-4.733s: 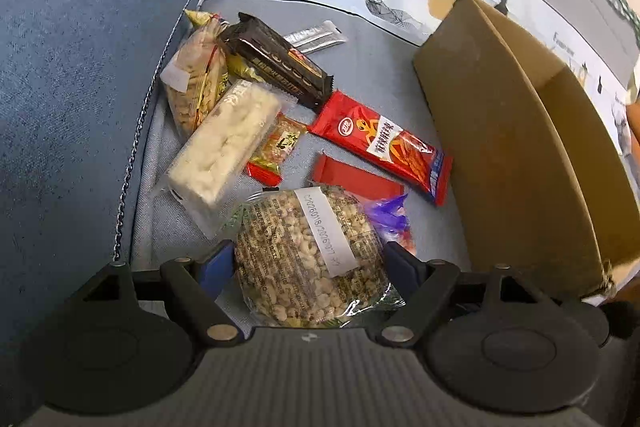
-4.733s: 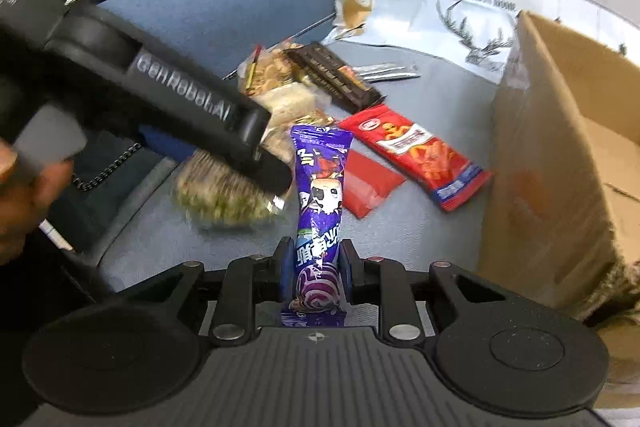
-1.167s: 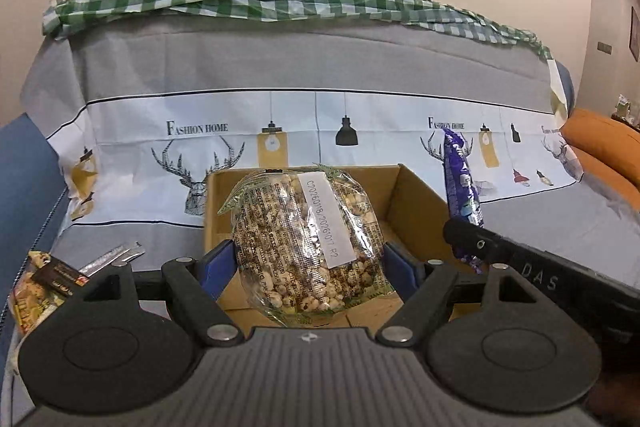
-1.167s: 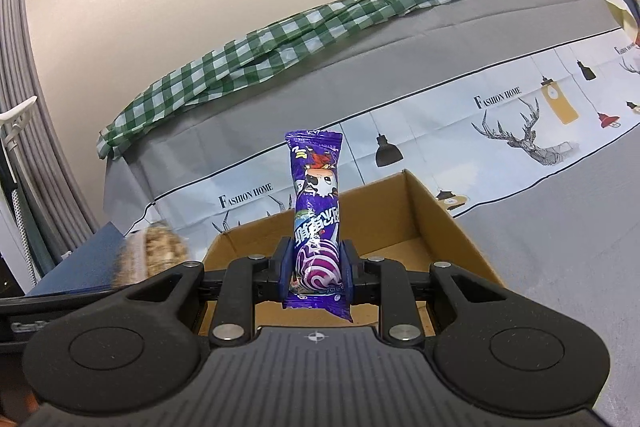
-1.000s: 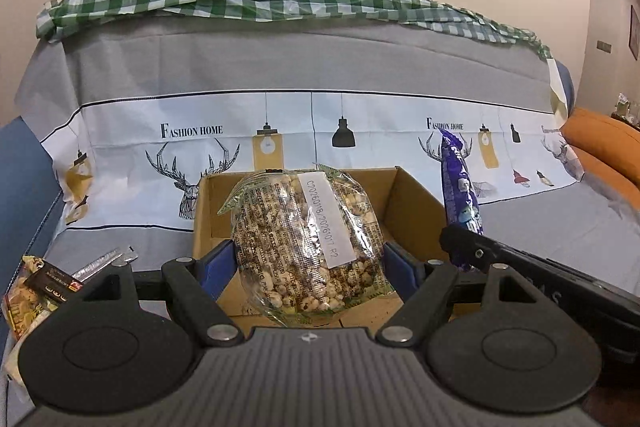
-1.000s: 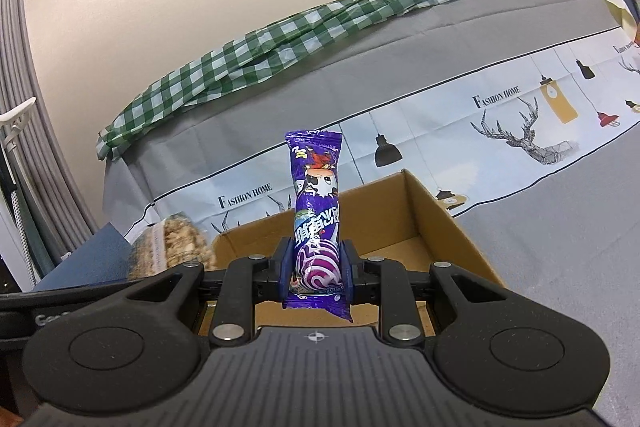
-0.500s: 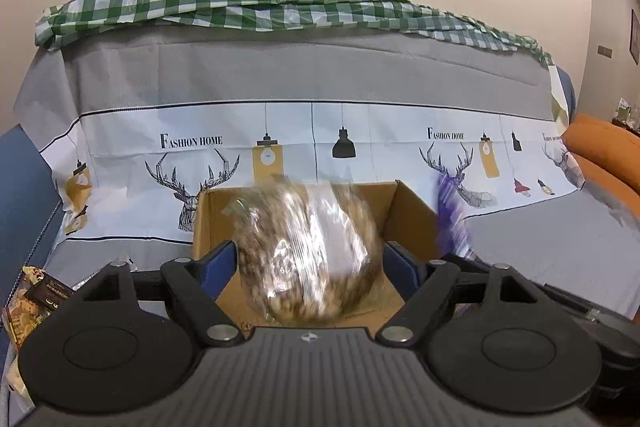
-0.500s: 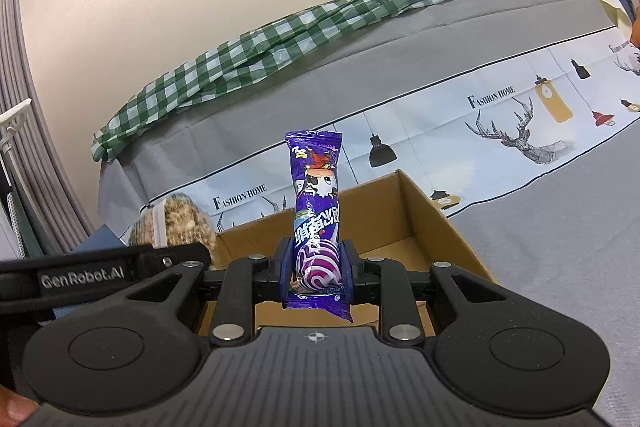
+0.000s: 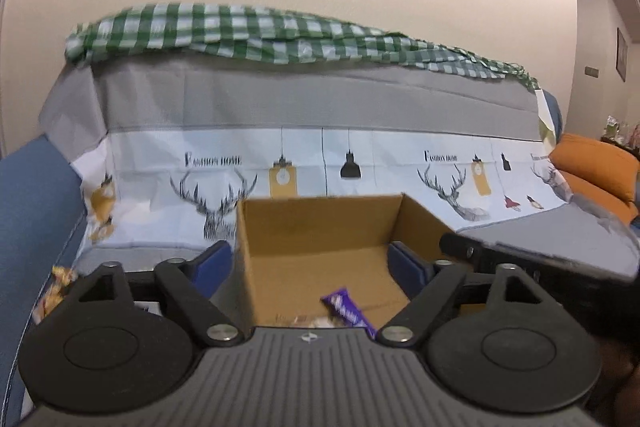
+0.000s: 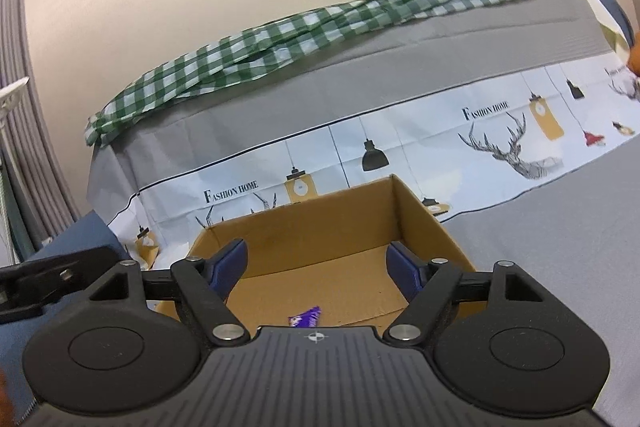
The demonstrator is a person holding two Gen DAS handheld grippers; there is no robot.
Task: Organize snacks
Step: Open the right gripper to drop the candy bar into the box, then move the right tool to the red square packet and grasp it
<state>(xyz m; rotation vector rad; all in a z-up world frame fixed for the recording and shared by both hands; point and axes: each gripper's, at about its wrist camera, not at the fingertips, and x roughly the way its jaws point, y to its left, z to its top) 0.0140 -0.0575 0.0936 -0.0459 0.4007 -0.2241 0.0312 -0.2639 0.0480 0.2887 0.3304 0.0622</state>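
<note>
An open cardboard box (image 9: 320,223) stands on the grey sofa cover; it also shows in the right wrist view (image 10: 320,227). The purple snack packet (image 9: 347,311) lies on the box floor, its tip also showing in the right wrist view (image 10: 306,317). A sliver of the round peanut cake (image 9: 304,321) shows beside it, mostly hidden by the gripper body. My left gripper (image 9: 310,267) is open and empty above the box. My right gripper (image 10: 318,265) is open and empty above the box too.
Other snack packets (image 9: 56,287) lie on the sofa seat at the far left. The right gripper's body (image 9: 520,259) reaches in beside the box's right wall. A green checked cloth (image 9: 280,39) lies along the sofa back. An orange cushion (image 9: 592,171) sits at the right.
Both grippers have opened. The peanut cake has left the left gripper and the purple packet has left the right one; both now lie in the box.
</note>
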